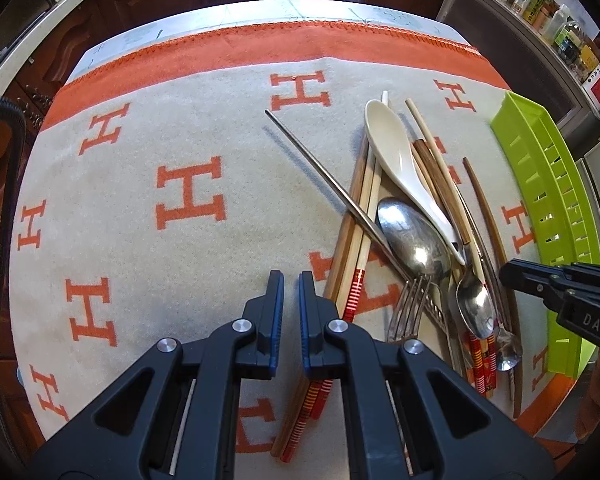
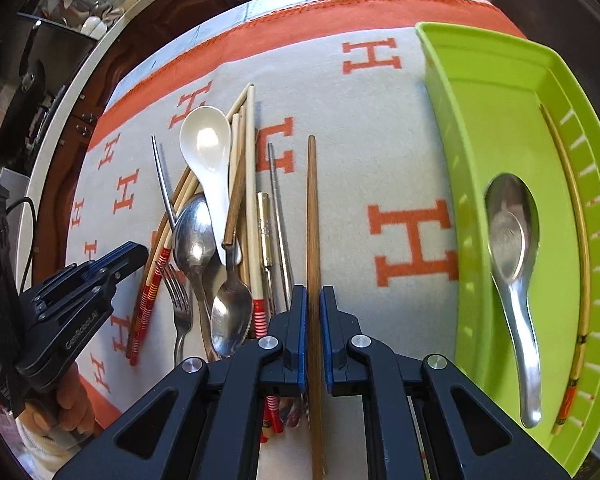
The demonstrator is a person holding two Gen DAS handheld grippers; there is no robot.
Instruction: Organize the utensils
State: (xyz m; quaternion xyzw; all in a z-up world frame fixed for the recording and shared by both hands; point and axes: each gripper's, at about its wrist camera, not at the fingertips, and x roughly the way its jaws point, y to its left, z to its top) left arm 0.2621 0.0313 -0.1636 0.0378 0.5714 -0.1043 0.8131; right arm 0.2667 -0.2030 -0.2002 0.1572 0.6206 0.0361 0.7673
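Observation:
A pile of utensils lies on the H-patterned cloth: a white ceramic spoon (image 1: 400, 160) (image 2: 208, 148), metal spoons (image 1: 414, 240), a fork (image 1: 410, 308) (image 2: 180, 300), a metal chopstick (image 1: 320, 172) and several wooden chopsticks. My left gripper (image 1: 291, 292) hovers just left of the pile, jaws nearly closed with nothing between them. My right gripper (image 2: 313, 308) straddles a brown wooden chopstick (image 2: 312, 208) with a small gap on each side. A green tray (image 2: 480, 128) (image 1: 540, 184) on the right holds a metal spoon (image 2: 512, 248) and a chopstick (image 2: 572, 216).
The cloth (image 1: 180, 140) covers a table with dark wooden cabinets behind. Jars stand on a shelf (image 1: 556, 20) at the back right. A cable (image 1: 0, 200) runs along the table's left side. The left gripper also shows in the right wrist view (image 2: 112, 264).

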